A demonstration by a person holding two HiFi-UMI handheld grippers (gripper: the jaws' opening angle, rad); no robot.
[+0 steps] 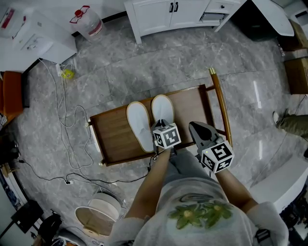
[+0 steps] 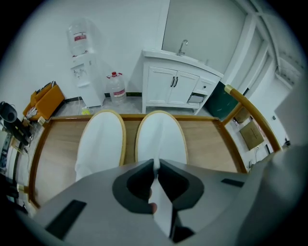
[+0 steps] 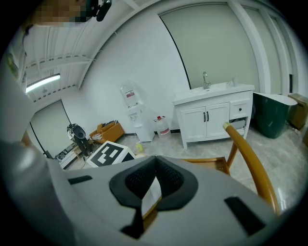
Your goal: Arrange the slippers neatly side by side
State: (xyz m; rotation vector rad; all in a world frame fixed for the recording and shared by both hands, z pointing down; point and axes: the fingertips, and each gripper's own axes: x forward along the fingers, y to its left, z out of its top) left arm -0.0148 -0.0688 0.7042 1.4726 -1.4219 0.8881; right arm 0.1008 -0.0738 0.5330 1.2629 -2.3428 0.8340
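Two white slippers lie side by side, toes away from me, on a brown wooden seat [image 1: 115, 139]. The left slipper [image 1: 139, 126] [image 2: 98, 144] lies free. My left gripper [image 1: 162, 123] [image 2: 157, 163] is at the heel of the right slipper [image 1: 162, 108] [image 2: 161, 139], shut on its white heel edge, which runs down between the jaws. Over the seat's right part, my right gripper [image 1: 191, 125] [image 3: 155, 172] is shut with nothing in it. The left gripper's marker cube [image 3: 111, 154] shows in the right gripper view.
A curved wooden rail [image 1: 220, 103] [image 3: 250, 158] borders the seat's right side. A white sink cabinet [image 1: 168, 14], a water jug [image 1: 89, 21] and a dispenser stand beyond on the grey tiled floor. Cables [image 1: 67, 120] trail at the left; a round tub [image 1: 98, 214] sits near my feet.
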